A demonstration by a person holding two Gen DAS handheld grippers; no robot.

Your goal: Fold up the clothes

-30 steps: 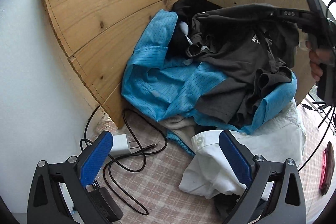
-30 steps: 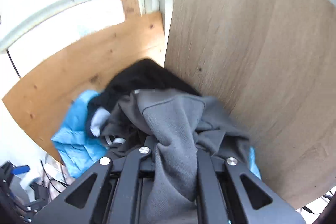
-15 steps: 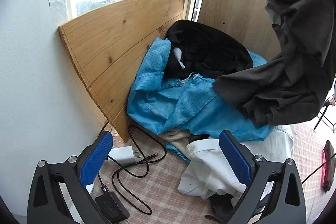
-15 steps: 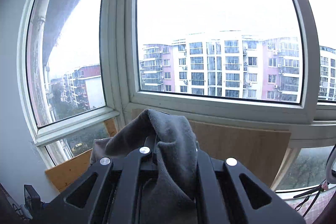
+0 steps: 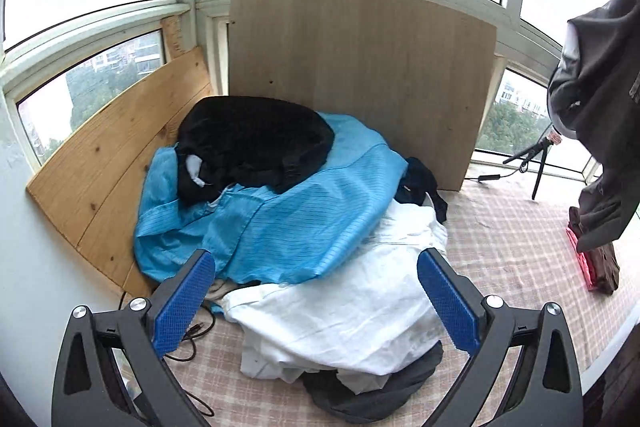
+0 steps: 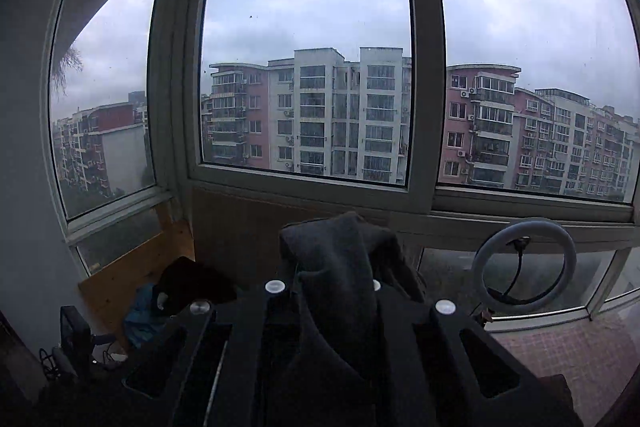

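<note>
My right gripper [image 6: 326,291] is raised toward the window with a dark grey garment [image 6: 340,287] bunched between its fingers and draped over them. Its jaws are opening, and the cloth hides the pads. In the left wrist view the same grey garment [image 5: 600,131] hangs in the air at the right edge. My left gripper [image 5: 316,301] is open with nothing between its blue pads [image 5: 184,303]. It hovers over a pile of clothes: a black garment [image 5: 252,143] on top of a blue striped shirt [image 5: 288,223], a white shirt [image 5: 344,307] in front, and a dark piece [image 5: 372,399] beneath.
Two wooden boards [image 5: 360,75] lean against the corner windows behind the pile. A checked mat [image 5: 512,239] covers the surface. A folded red and brown stack [image 5: 596,263] lies at the right. A small tripod [image 5: 536,163], a ring light [image 6: 524,267] and cables [image 5: 192,339] are nearby.
The grey garment was lifted off the pile and carried up and to the right. The right view swung from the pile up to the window. The left gripper rose and drew back, still open.
</note>
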